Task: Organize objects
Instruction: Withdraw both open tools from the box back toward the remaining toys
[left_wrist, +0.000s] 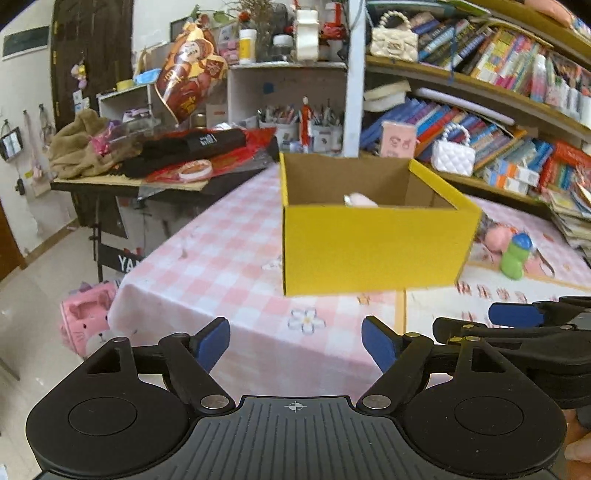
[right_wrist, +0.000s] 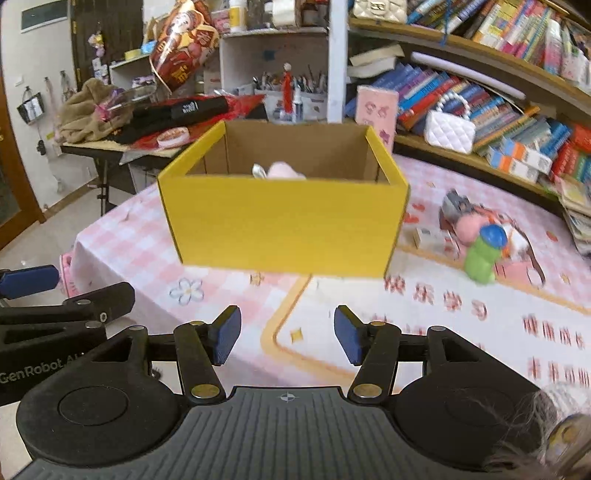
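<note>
Currently, lower left of the left wrist view: left tool (left_wrist: 295, 341) has its blue pads spread wide, nothing between them, over the pink-checked surface (left_wrist: 207, 266). Yellow box (left_wrist: 373, 247) sits centre frame on that surface, top open, brown cardboard inside, a pale pink item (left_wrist: 360, 200) just showing above its front wall. Right of the box, apart from it, a green toy with a blue cap (left_wrist: 516, 256) stands in front of a pink toy (left_wrist: 496, 236). Far right edge of the same view: the right tool's arms come in beside the left one. Right wrist view: left tool's arm at the left edge, right tool (right_wrist: 287, 338) bottom centre, pads apart and empty, narrower gap than the left. Box (right_wrist: 284, 225) ahead in mid-frame, pink item (right_wrist: 282, 171) inside near the front wall. Green toy (right_wrist: 482, 254) at mid-right, well clear of the box, small clutter behind it too blurred to identify.
</note>
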